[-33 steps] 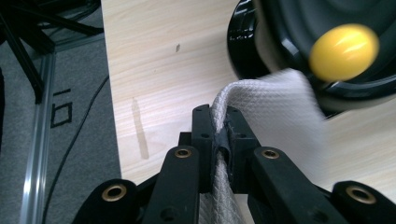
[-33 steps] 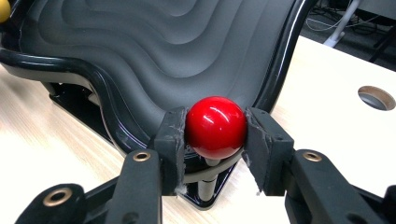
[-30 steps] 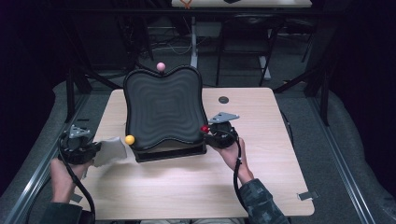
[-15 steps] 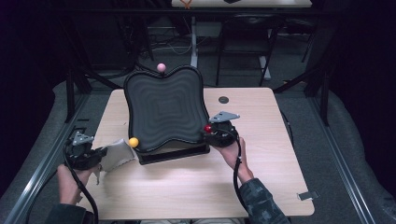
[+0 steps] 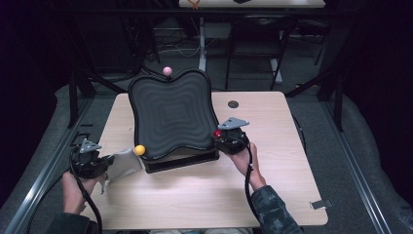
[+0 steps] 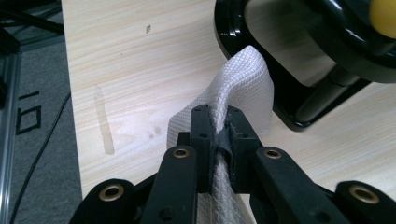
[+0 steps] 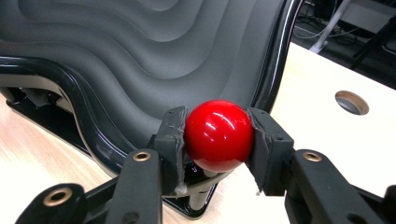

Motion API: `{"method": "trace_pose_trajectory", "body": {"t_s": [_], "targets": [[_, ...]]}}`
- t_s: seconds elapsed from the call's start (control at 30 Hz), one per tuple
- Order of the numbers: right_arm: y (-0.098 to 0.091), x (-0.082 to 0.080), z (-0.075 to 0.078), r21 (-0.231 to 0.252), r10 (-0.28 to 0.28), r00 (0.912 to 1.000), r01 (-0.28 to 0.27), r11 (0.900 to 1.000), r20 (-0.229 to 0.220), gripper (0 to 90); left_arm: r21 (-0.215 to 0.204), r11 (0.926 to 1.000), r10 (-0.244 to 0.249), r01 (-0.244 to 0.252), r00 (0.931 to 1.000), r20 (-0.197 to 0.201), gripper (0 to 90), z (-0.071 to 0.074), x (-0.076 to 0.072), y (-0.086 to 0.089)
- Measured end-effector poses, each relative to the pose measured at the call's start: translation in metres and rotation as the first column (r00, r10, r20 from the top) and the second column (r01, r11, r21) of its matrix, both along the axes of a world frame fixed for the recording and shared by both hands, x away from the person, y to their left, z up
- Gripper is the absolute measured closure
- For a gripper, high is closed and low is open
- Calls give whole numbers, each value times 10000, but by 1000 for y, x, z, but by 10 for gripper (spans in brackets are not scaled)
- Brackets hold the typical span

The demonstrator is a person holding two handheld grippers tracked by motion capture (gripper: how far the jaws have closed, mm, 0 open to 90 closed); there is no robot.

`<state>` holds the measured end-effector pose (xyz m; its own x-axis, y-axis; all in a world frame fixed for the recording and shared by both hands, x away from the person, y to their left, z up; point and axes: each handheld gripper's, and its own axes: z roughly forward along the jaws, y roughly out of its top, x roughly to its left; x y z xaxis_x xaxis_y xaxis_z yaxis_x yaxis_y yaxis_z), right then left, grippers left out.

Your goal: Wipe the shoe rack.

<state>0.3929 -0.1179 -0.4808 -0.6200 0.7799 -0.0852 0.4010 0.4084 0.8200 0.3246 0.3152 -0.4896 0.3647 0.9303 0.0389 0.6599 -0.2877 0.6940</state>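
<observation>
A black wavy board [image 5: 170,114] stands tilted on a black base [image 5: 180,161] on the wooden table. It carries a pink ball [image 5: 167,71] at its far edge, a yellow ball [image 5: 140,150] at its near left corner and a red ball [image 5: 217,133] at its right side. My right gripper [image 7: 218,133] has just been closing, and its pads press on both sides of the red ball [image 7: 218,135]. My left gripper [image 6: 219,126] is shut on a white woven cloth [image 6: 243,88], which lies draped beside the base, just left of the yellow ball [image 6: 383,16].
A round hole [image 5: 233,104] sits in the table behind the right hand. A small metal clip [image 5: 320,204] lies near the front right corner. A metal rail [image 5: 44,175] runs along the table's left side, close to the left hand.
My left gripper and the cloth have shifted a little toward the near edge. The yellow ball's corner has moved slightly to the right. The right hand stays at the red ball.
</observation>
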Motion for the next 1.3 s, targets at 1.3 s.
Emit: {"method": "trace_pose_trajectory", "body": {"t_s": [1.3], "targets": [[-23, 8, 10, -448, 97, 9994, -112, 9989, -342, 598, 43, 9987, -500, 500, 9987, -10, 839, 0, -1, -6]]}}
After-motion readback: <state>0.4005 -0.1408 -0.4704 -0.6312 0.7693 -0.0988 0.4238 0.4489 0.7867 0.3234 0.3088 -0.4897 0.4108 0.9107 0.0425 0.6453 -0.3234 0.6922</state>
